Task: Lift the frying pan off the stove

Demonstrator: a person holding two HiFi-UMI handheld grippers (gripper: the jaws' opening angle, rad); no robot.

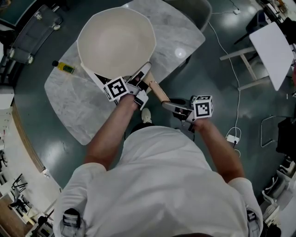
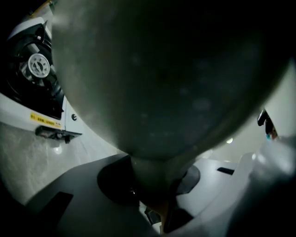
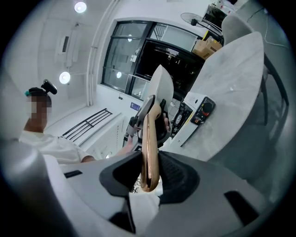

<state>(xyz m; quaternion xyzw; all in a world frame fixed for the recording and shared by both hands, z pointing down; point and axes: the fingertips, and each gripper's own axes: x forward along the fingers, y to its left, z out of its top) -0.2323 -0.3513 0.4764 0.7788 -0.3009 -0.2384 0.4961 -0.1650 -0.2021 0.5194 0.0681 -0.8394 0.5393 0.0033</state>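
A frying pan [image 1: 115,41] with a cream inside hangs over the marble table [image 1: 78,106], clear of the white stove [image 2: 32,78], whose burner shows bare at the left. My left gripper [image 1: 138,82] is shut on the pan's handle close to the bowl. In the left gripper view the pan's dark underside [image 2: 162,69] fills the picture and the handle's neck sits between the jaws of the left gripper [image 2: 152,185]. My right gripper [image 1: 173,105] is shut on the wooden end of the handle [image 1: 158,91]. The right gripper [image 3: 150,173] holds that handle [image 3: 149,139] edge-on, with the stove [image 3: 194,115] beyond.
A small yellow bottle [image 1: 64,67] lies on the table's left part. A grey chair [image 1: 194,11] stands behind the table. A white side table [image 1: 273,51] and a cable with a plug [image 1: 232,138] are on the dark floor at the right.
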